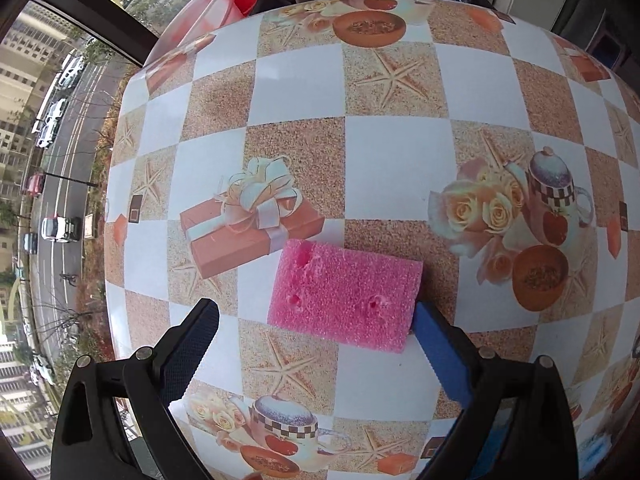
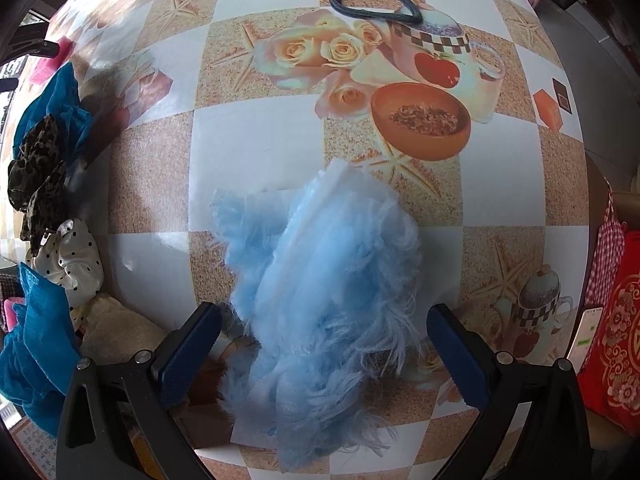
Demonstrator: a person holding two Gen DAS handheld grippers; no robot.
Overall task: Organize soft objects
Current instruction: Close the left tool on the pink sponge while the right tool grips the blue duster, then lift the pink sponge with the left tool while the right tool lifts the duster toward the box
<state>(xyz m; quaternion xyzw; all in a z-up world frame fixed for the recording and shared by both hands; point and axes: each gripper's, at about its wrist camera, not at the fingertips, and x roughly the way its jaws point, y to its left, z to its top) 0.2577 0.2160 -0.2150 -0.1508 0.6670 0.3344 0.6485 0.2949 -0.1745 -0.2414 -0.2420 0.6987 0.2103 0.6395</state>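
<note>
In the left wrist view a pink sponge [image 1: 346,294] lies flat on the patterned table [image 1: 392,148]. My left gripper [image 1: 316,318] is open, with the sponge between the fingertips; the right finger [image 1: 434,344] touches the sponge's right corner, the left finger stands apart from it. In the right wrist view a fluffy light-blue cloth [image 2: 320,300] lies on the table [image 2: 256,148]. My right gripper [image 2: 322,326] is open, its fingers on either side of the cloth, not touching it.
A dark hair band [image 2: 376,4] lies at the far side. At the left edge sit a teal cloth [image 2: 36,344], a leopard-print scrunchie [image 2: 38,176], a polka-dot scrunchie [image 2: 74,264] and a beige pouch [image 2: 116,328]. Red fabric [image 2: 620,340] hangs at right.
</note>
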